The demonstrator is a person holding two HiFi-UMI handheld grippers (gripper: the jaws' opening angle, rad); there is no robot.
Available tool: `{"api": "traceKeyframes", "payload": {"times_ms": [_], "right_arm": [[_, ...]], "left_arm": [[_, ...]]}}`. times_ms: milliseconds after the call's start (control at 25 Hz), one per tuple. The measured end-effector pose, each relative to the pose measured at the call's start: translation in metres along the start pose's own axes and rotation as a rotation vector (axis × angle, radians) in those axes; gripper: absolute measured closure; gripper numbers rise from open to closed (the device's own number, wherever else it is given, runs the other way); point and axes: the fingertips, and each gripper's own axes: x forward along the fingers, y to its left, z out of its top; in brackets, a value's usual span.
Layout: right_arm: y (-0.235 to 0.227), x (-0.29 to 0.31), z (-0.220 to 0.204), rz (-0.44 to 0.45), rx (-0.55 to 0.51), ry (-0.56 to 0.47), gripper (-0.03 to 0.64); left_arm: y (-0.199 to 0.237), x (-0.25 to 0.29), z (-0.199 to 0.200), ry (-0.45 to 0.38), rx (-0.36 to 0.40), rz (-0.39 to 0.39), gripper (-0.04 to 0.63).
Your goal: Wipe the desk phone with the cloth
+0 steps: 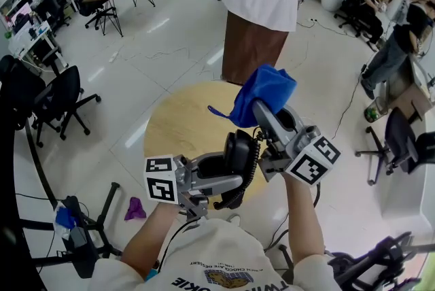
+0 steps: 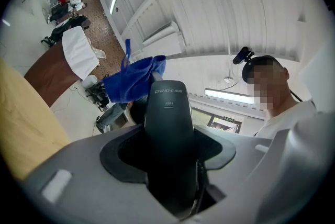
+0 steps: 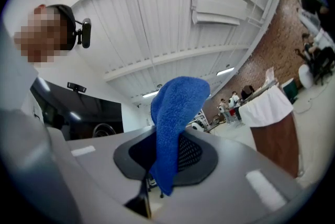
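My left gripper [image 1: 228,170] is shut on a black phone handset [image 1: 239,157], held up above the round wooden table [image 1: 180,123]. In the left gripper view the handset [image 2: 168,129] stands upright between the jaws, which point slightly upward. My right gripper [image 1: 264,113] is shut on a blue cloth [image 1: 266,91], which bunches just beyond the handset's far end. Whether cloth and handset touch I cannot tell. In the right gripper view the cloth [image 3: 175,113] drapes over the jaws and hangs down between them. A coiled cord [image 1: 257,147] runs from the handset. The phone's base is hidden.
A brown cabinet [image 1: 253,38] with a white sheet over its top stands beyond the table. Black office chairs [image 1: 61,103] are at the left and another [image 1: 401,140] at the right. A purple rag [image 1: 134,208] lies on the floor. People sit at desks at the far right.
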Motion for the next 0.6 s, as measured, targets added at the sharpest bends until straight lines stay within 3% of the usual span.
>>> {"api": "traceKeyframes", "payload": {"times_ms": [200,600], "right_arm": [[0.010,-0.002,-0.025,0.125,0.189,-0.010,0.557],[0.020,-0.014,-0.080,0.150,0.274,0.063,0.558]], "left_arm": [[0.002,-0.002,0.007,-0.040,-0.021,-0.001,0.342],[0.013,-0.020,0.041,-0.175,-0.055,0.028,0.344]]}}
